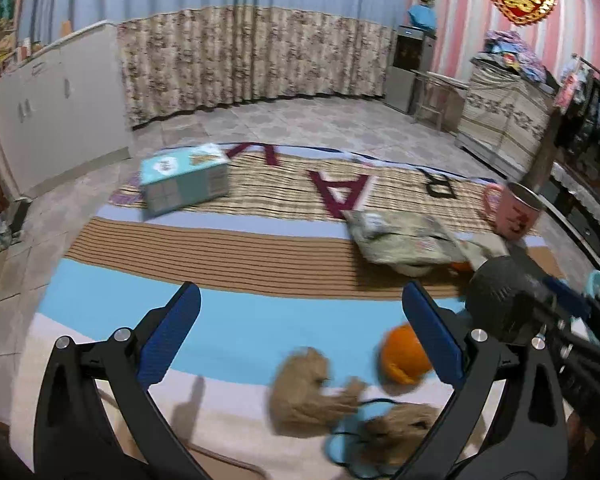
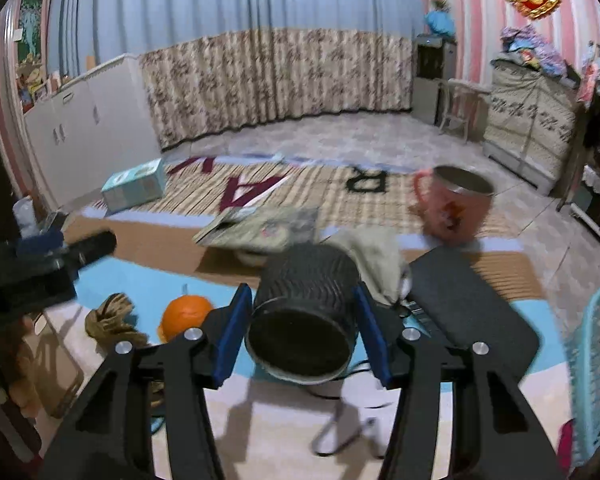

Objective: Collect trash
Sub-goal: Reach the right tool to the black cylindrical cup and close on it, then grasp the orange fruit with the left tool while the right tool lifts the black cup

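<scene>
A striped mat [image 1: 228,248] in tan, brown and sky-blue bands, with large letters woven in, covers the middle of the tiled floor [image 1: 320,128] and carries everything. Near its far left corner lies a teal cardboard box [image 1: 184,178]; near the far right edge stands a pink mug [image 2: 452,208] with a metal rim. Between them, at mid-mat, a crumpled grey-beige printed wrapper or bag [image 2: 260,228] lies flat, too blurred to read. A dark flat pad [image 2: 468,312] sits on the right side, and a turquoise lattice basket [image 2: 596,368] stands at the right edge.

The right tongs [image 2: 304,320] are clamped on a black ribbed cylinder [image 2: 304,312], probably a small pot or can, tipped on its side with its round dark end toward the camera; both blue pads press its flanks.

The left tongs [image 1: 300,336] stand wide apart with nothing gripped, over the mat's near blue band. Just inside the right-hand finger [image 1: 432,332] lies a piece of orange peel [image 1: 404,356], a curled bright cup. Beside it, towards the near edge, sit crumpled brown paper wads [image 1: 308,392], and a thin black cord [image 1: 374,401] runs past them.
</scene>
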Demonstrator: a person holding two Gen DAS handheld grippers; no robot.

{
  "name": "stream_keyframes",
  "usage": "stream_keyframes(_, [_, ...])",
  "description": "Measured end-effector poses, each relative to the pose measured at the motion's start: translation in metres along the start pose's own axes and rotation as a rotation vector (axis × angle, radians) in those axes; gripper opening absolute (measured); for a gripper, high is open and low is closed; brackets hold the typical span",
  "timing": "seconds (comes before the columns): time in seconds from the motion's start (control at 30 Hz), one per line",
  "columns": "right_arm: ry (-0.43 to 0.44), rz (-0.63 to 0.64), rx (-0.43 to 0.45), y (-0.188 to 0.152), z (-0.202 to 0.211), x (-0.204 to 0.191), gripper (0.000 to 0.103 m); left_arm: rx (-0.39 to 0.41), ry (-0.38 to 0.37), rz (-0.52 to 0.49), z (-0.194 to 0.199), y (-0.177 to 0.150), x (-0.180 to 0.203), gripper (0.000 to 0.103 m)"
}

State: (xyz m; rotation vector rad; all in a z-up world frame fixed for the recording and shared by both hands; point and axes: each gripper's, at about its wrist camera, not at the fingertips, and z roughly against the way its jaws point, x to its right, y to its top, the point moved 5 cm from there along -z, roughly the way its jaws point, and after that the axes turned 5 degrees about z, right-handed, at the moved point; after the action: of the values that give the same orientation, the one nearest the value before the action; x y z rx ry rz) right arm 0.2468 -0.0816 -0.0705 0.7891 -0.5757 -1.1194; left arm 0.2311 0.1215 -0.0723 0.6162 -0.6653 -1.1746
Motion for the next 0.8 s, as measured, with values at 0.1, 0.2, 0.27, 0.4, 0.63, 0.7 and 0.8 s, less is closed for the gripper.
stream_keyframes(0.1, [-0.017, -0.021, 0.017, 0.002, 0.010, 0.018, 0.045, -0.018, -0.040, -0.045, -0.002, -0.010, 0.025, 0.097])
stream_keyframes(0.2, [-0.041, -0.021, 0.009, 0.000, 0.015, 0.035, 0.016, -0.030, -0.053, -0.107, -0.004, -0.020, 0.048, 0.097])
stream_keyframes(0.27, [-0.059, -0.017, -0.016, -0.005, 0.011, 0.045, 0.016, -0.044, -0.054, -0.144, -0.007, -0.028, 0.060, 0.095])
stream_keyframes(0.4, [-0.060, -0.061, -0.027, -0.013, 0.011, 0.064, 0.017, -0.085, -0.062, -0.181, -0.016, -0.037, 0.072, 0.085])
stream_keyframes(0.63, [-0.111, -0.102, 0.029, -0.010, 0.029, 0.083, 0.068, -0.161, -0.081, -0.205, -0.030, -0.050, 0.080, 0.054])
stream_keyframes(0.7, [-0.112, -0.101, 0.023, -0.011, 0.032, 0.086, 0.071, -0.163, -0.068, -0.210, -0.032, -0.051, 0.080, 0.052])
stream_keyframes(0.8, [-0.108, -0.104, 0.017, -0.016, 0.033, 0.086, 0.080, -0.162, -0.064, -0.215, -0.033, -0.051, 0.080, 0.046])
